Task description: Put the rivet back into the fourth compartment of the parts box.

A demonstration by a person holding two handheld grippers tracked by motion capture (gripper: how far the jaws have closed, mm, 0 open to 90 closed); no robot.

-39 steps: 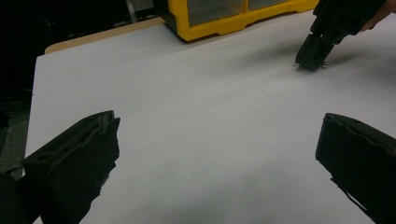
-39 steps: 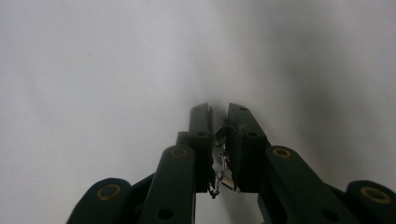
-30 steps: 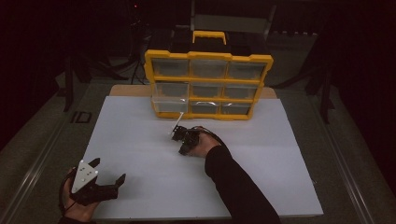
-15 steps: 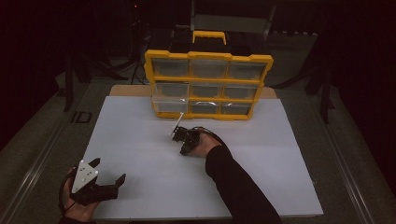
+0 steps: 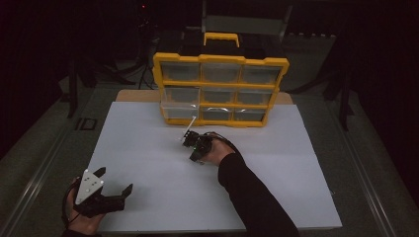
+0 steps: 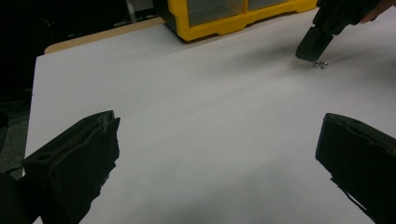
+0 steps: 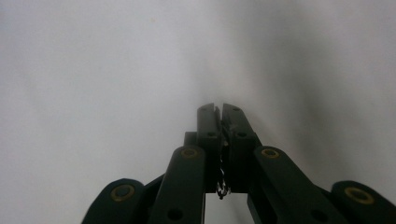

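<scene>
My right gripper [image 5: 194, 158] stands over the middle of the white table top [image 5: 148, 148], tips down at the surface. In the right gripper view its jaws [image 7: 218, 110] are shut, with a small threaded screw [image 7: 222, 183] caught between the pads. In the left gripper view the right gripper's tip [image 6: 309, 48] hangs just above a few tiny metal pieces [image 6: 320, 64] lying on the table. My left gripper [image 5: 116, 179] rests near the front left corner, jaws wide open with nothing between them [image 6: 217, 135].
A yellow organizer [image 5: 221, 60] with clear drawers stands at the back of the table, its handle on top. One left drawer [image 5: 179, 111] sticks out a little. The table's edges drop off to a dark floor on all sides.
</scene>
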